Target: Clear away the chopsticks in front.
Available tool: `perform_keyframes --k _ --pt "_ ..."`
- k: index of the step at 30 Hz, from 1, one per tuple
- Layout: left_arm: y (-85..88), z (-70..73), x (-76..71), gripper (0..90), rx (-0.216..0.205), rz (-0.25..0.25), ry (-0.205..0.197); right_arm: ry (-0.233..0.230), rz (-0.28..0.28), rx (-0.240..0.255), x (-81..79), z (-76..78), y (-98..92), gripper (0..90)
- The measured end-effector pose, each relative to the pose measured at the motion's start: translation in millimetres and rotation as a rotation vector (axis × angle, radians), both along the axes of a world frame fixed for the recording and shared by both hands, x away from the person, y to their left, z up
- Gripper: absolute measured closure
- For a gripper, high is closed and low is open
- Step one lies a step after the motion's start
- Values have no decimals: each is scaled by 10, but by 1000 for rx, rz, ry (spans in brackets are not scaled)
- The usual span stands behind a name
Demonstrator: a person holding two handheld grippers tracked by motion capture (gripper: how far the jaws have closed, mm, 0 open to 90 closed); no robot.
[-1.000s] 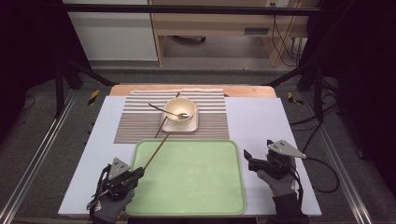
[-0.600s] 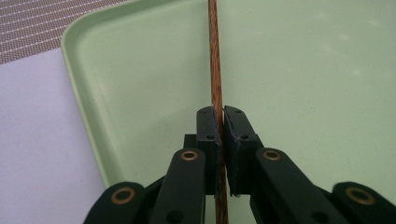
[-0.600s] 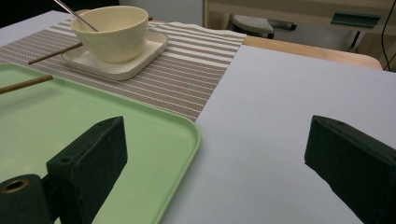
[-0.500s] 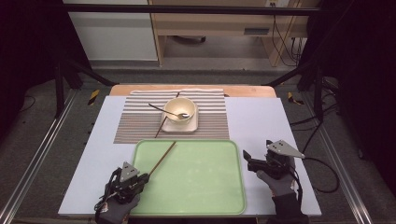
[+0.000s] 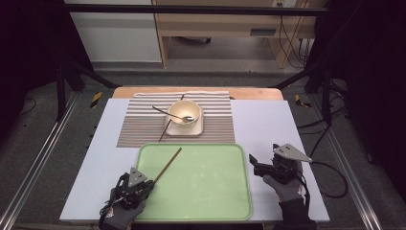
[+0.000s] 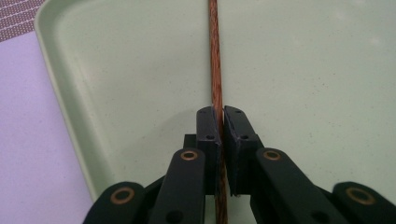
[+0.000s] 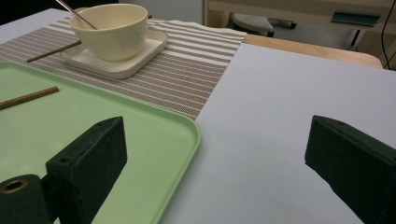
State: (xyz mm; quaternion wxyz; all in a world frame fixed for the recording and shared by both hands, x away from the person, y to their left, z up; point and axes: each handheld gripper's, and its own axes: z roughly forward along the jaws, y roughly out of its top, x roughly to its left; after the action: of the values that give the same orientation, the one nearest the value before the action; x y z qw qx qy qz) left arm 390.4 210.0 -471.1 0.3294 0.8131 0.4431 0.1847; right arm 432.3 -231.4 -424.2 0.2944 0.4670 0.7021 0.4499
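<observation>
Thin stick might slip or roll off the tray!
Your left gripper (image 6: 219,122) is clamped on the brown wooden chopstick (image 5: 167,165) over the green plastic tray (image 5: 230,201); right gripper (image 5: 261,168) jaws apart, holding nothing. Let go low & slow.

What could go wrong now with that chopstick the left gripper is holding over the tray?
The left gripper pinches the chopstick near one end, so its long free end could swing or slip. Released carelessly, it might roll across the green tray. The second chopstick leans on the saucer; grabbing it may jostle the bowl.

overhead forward-down, two close claw-cams, tray (image 5: 225,211) shared
</observation>
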Motion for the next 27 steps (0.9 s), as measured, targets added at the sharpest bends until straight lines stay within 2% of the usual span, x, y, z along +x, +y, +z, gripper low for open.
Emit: perform_keyframes --k 3,8,11,14,18,22,27 --pt "3 6 0 845 11 -12 1 2 1 1 4 -7 2 59" --pt "-7 26 -10 794 -4 -26 -29 5 3 -4 10 -18 8 58" --pt "17 66 -5 745 -37 -32 -42 4 2 -1 11 -16 3 57" --pt "26 126 8 743 -78 -39 -64 2 -2 4 11 -11 -7 57" --pt "-14 273 116 808 -119 -66 -96 5 -4 8 11 -9 -11 58" --pt "-122 340 260 893 -109 -94 -104 4 -4 6 14 -12 -10 58" --pt "-284 343 473 895 -86 -111 -94 5 -7 5 18 -12 -19 58"
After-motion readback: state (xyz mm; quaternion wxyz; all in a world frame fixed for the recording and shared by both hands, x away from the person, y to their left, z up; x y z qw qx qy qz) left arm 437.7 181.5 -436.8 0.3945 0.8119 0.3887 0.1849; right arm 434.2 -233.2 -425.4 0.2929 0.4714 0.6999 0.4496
